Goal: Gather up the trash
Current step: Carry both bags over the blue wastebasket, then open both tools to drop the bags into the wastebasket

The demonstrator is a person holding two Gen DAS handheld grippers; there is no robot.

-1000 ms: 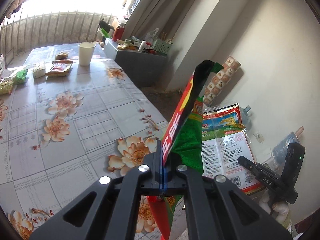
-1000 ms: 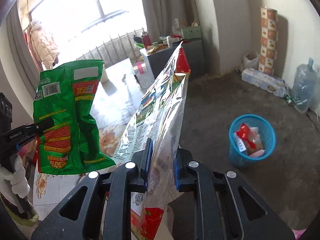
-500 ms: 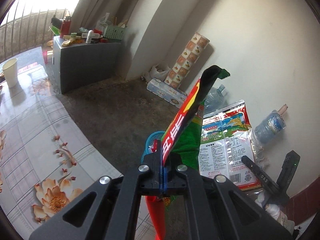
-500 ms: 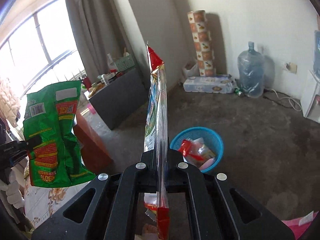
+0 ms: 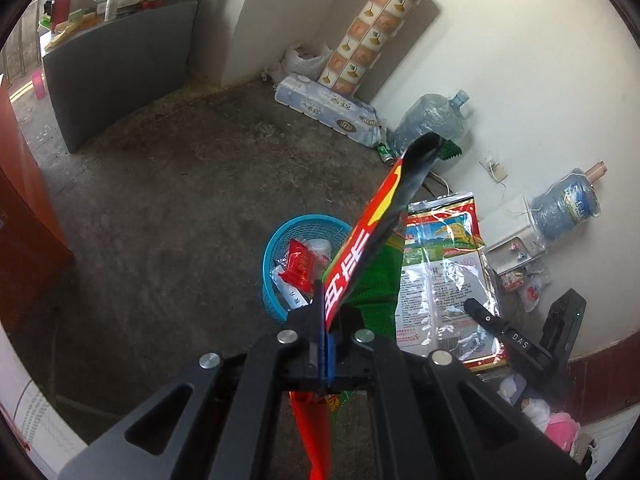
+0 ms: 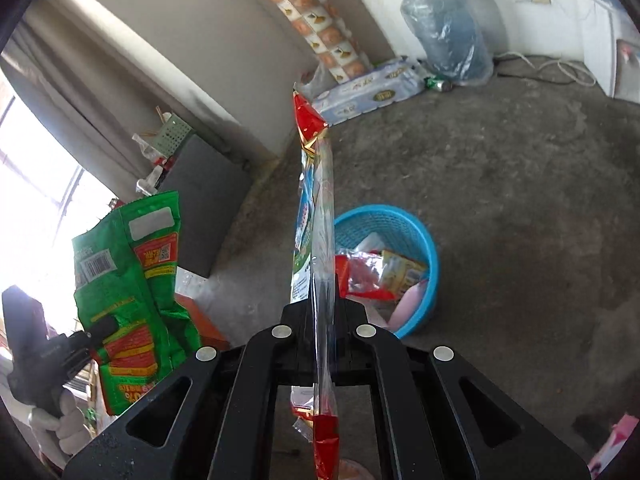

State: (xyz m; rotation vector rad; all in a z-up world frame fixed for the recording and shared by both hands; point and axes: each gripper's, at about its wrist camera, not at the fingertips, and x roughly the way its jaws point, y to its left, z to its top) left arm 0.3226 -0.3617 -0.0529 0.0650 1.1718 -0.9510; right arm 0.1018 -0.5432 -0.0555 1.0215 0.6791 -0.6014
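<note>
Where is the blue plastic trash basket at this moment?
The blue plastic trash basket stands on the concrete floor, centre in both wrist views, just beyond the two held snack bags.

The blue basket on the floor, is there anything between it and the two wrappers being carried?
Nothing visible blocks the way. The blue basket stands open-topped on bare floor, already part-filled, and the green wrapper and clear bag hang in the air short of it.

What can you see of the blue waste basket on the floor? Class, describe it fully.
The blue basket is a round, open-topped bin with lattice walls, seemingly plastic. It stands upright on the bare grey floor, away from the walls. It is partly filled with wrappers: a red packet, a yellowish one, white and pink pieces. Neither tool touches it; both held bags hang in front of it.
</note>
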